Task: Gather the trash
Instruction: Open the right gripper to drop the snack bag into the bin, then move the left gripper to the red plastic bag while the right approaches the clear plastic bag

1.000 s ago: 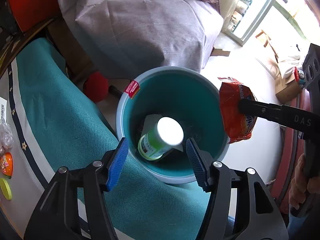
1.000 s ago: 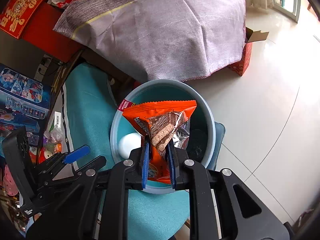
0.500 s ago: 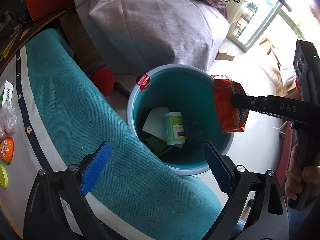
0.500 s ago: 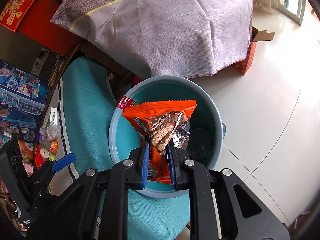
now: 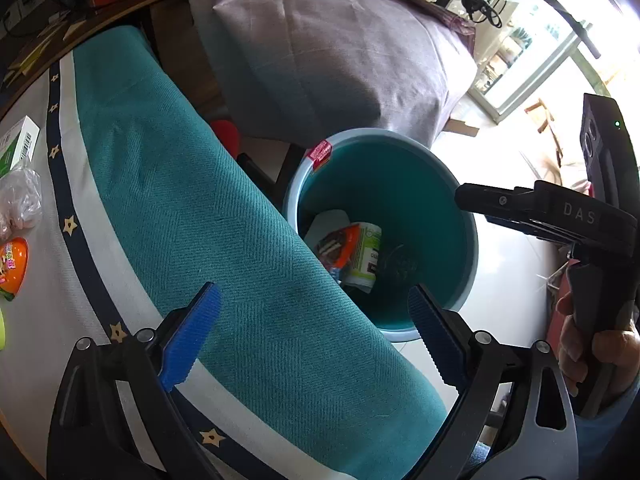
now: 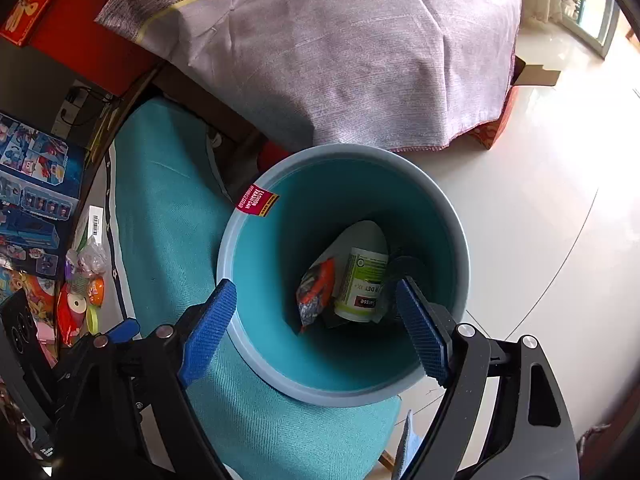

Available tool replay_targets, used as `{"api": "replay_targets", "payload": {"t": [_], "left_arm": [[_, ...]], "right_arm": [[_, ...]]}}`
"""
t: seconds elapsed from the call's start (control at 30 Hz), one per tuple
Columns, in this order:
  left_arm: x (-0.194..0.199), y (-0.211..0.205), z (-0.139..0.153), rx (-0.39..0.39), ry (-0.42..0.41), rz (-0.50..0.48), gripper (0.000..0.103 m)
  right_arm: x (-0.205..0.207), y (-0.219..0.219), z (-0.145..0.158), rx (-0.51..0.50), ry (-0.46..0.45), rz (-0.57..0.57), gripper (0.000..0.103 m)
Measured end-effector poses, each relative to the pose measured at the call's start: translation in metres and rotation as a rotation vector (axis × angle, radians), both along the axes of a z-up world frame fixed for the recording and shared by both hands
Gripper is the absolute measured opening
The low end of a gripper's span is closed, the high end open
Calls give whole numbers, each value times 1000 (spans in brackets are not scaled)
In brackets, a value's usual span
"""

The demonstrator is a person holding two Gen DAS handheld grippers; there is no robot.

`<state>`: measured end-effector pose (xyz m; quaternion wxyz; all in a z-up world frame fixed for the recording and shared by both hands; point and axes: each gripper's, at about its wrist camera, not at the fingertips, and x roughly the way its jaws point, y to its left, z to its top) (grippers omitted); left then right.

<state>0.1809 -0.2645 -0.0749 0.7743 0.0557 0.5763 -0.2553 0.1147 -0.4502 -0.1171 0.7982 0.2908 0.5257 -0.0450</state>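
The orange snack wrapper (image 6: pixel 316 292) that had been pinched in the right gripper (image 6: pixel 316 330) half a second earlier now lay inside the teal trash bin (image 6: pixel 460 248), leaning against the white bottle (image 6: pixel 362 280) near the bottom; that gripper's jaws were opening with nothing between them, poised above the near rim. The left gripper (image 5: pixel 314 338) had drifted left, away from the bin and over the teal tablecloth (image 5: pixel 208 208), its jaws spread wide and empty. In the left wrist view the cloth's draped edge hid the near left part of the bin, so only part of the wrapper (image 5: pixel 338 242) and the bottle (image 5: pixel 366 252) showed. Beneath them sat a pale sheet (image 6: pixel 368 234) and a dark item (image 6: pixel 404 266), possibly a lid or crumpled plastic, too shadowed to name. The person's hand (image 5: pixel 592 354) on the right gripper's handle was cut off at the frame's right edge. The bin, with a red label (image 6: pixel 256 202) on its far left rim, stood on a glossy white tiled floor (image 6: pixel 540 208) just beside the table. Small packets and toys (image 6: pixel 86 284) lay on the table's left side, blurred by the lens. Beyond the bin, a lilac cloth (image 6: pixel 340 48) covered something bulky, and bright glare from a window (image 5: pixel 560 44) washed out the far right.
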Motion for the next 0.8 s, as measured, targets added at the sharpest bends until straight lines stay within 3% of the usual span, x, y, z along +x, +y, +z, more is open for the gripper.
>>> {"api": "replay_targets", "payload": {"t": [0.13,0.5,0.8], "left_arm": [[-4,3,0,-7,8,-4,95],[-12,29,8,-25,-1,21,95],[-20,77,23,-40,-36,92,95]], "right_arm": [[-2,2,-1,-9,33,-12,85],[-4,29,8,-39,58,19,85],[1,75,29,-72,40,102,85]]}}
